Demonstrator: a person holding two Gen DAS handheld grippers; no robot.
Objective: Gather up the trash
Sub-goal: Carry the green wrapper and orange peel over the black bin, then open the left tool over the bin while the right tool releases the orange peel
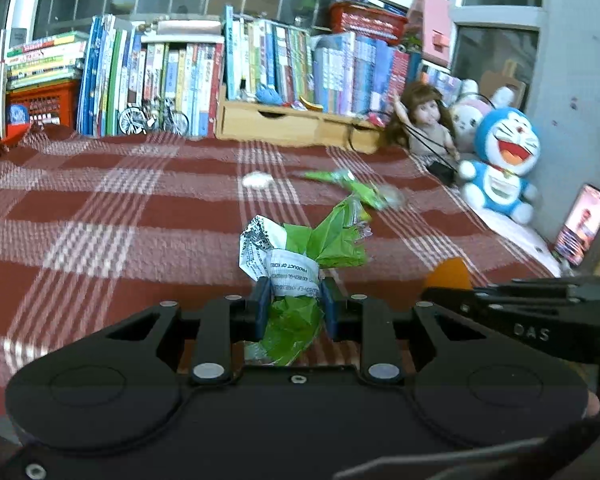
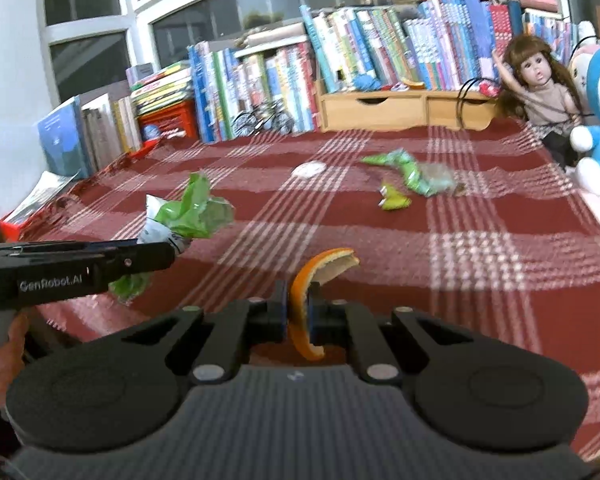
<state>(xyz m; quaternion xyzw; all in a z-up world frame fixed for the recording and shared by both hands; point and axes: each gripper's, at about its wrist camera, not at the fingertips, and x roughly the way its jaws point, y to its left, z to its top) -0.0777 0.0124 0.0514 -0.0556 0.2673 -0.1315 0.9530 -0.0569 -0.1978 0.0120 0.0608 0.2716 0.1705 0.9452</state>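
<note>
Red plaid cloth point(image 2: 460, 264), scraps remaining: left gripper point(image 1: 295, 300) clamped on green wrapper point(image 1: 300, 256), right gripper point(image 2: 298, 312) clamped on orange peel point(image 2: 304, 280); both grips should stay firm until binned.

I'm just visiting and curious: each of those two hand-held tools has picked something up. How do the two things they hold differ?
The left tool holds a crumpled green wrapper; the right tool holds a piece of orange peel. The wrapper is thin film, green with a white printed part, bunched up. The peel is a thick, curved strip, orange outside and pale inside. The wrapper keeps its pads wider apart than the peel does. Both are trash, pinched and lifted above the red checked cloth.
</note>
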